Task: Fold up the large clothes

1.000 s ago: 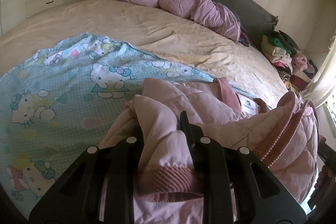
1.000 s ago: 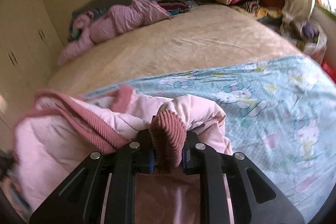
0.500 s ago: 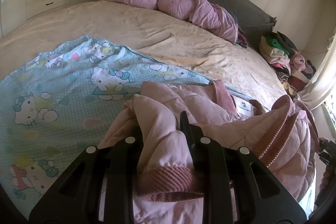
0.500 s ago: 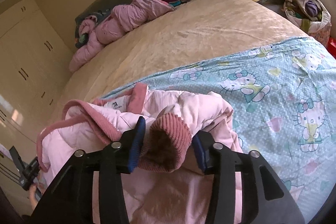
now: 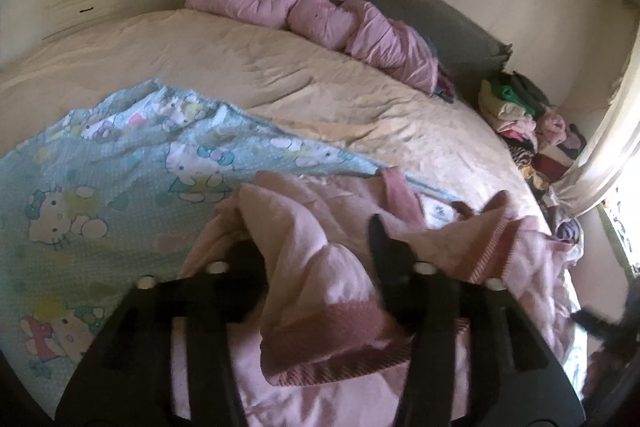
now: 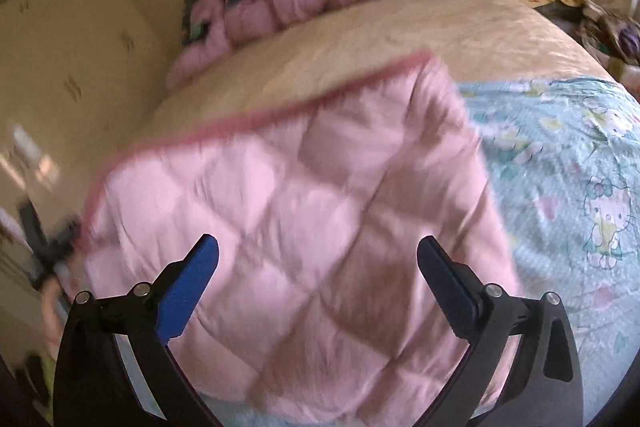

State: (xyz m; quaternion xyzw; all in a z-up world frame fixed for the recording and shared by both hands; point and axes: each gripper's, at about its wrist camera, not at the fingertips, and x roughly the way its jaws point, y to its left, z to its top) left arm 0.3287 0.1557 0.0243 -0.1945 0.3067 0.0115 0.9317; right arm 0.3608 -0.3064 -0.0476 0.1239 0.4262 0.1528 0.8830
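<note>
Pale pink quilted jacket (image 6: 304, 211): soft matt cloth, darker ribbed knit at cuff (image 5: 332, 343). Light blue cartoon-print sheet (image 5: 120, 187): thin matt fabric, creased. Black grippers, matt plastic.

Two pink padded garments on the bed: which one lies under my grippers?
The quilted pink jacket with ribbed dusty-rose trim, on the cartoon-cat sheet. The other pink coat lies rolled against the grey headboard, far off.

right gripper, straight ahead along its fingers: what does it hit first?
Most likely the pink quilted jacket. It fills the space ahead of the right gripper, whose jaws are opening with nothing between the pads. The frame is motion-blurred, so depth is unclear; the cartoon-print sheet lies off to the side, not in line.
</note>
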